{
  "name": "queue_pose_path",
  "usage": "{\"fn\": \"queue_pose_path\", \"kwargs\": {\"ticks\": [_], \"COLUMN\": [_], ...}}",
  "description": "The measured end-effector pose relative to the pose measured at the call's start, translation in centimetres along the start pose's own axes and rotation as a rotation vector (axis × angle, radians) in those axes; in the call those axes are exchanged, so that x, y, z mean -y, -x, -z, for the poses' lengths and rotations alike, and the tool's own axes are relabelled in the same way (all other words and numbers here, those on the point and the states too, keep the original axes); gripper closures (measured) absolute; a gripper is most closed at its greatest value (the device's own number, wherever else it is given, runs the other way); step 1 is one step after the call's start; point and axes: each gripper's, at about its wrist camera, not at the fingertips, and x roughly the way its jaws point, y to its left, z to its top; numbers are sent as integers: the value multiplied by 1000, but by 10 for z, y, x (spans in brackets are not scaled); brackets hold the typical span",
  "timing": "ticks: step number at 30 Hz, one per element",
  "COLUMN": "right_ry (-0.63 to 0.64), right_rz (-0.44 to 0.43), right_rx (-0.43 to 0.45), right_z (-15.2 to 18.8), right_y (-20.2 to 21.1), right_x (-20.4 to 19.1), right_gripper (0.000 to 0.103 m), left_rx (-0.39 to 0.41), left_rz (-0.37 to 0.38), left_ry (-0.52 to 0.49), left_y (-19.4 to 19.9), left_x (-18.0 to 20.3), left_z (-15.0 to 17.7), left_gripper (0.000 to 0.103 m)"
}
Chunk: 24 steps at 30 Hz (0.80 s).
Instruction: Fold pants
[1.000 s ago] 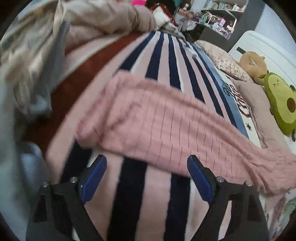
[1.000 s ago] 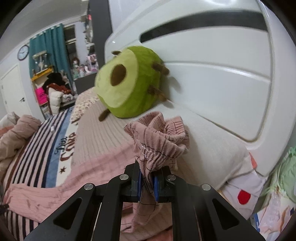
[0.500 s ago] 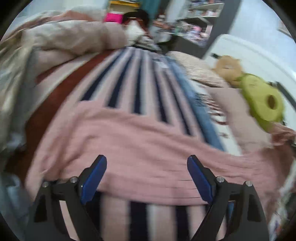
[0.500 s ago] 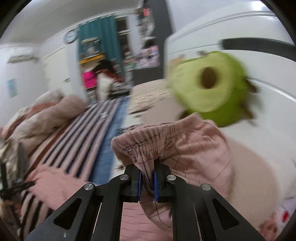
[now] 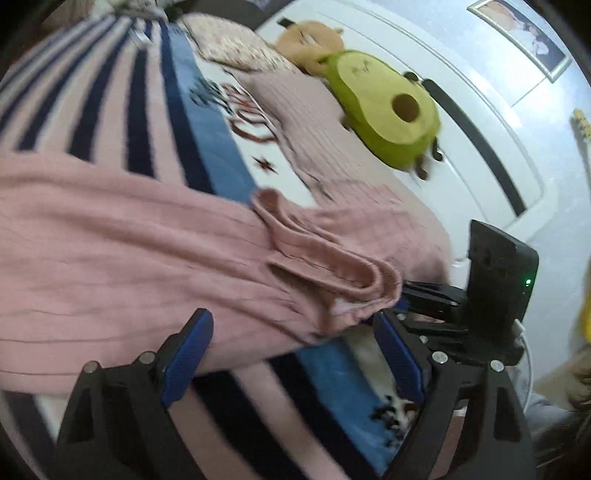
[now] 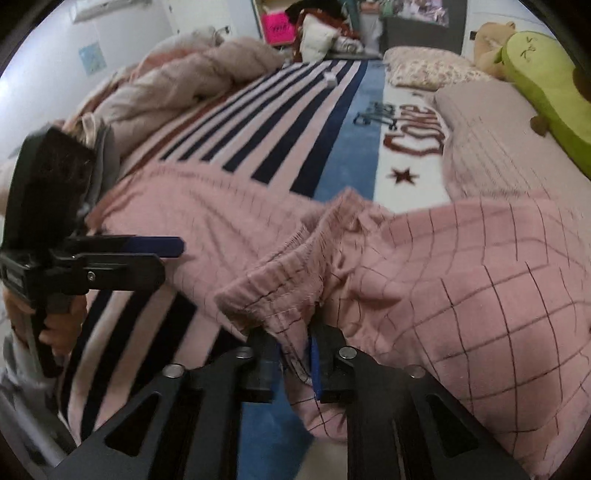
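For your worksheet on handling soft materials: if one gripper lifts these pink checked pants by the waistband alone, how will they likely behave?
The pink pants would probably flop: they lie rumpled and folded over on the striped blanket. The gathered waistband bunches between the right gripper fingers, so the rest would likely trail and drag.

The pants (image 6: 443, 280) run off the right wrist view at three o'clock, hem unseen. The avocado plush (image 6: 546, 85) is cropped at two o'clock. Motion blur smears the blanket lettering (image 5: 240, 107). Shelf clutter (image 6: 317, 22) at twelve is unreadable.
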Motion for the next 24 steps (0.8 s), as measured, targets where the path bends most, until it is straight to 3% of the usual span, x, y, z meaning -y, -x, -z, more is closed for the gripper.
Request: {"fn": "queue_pose_path", "kwargs": {"ticks": [4, 9, 13, 18, 20, 24], "right_ry": [3, -78, -125, -128, -108, -84], "right_rz": [-62, 5, 43, 28, 23, -20], "right_rx": [16, 177, 229, 251, 250, 255], "right_z": [9, 28, 34, 38, 38, 37], "right_y": [30, 73, 84, 88, 89, 94], "right_x": [4, 24, 41, 41, 39, 34], "right_gripper": [66, 65, 65, 65, 65, 65], "left_rx": [-27, -35, -18, -22, -23, -27], "left_rz": [104, 165, 220, 193, 128, 71], "left_ry": [10, 74, 145, 205, 209, 186], "left_y": [-9, -19, -25, -39, -48, -66], "left_x": [13, 14, 10, 2, 0, 4], "left_z": [3, -1, -9, -14, -15, -23], "left_gripper": [17, 17, 17, 17, 17, 19]}}
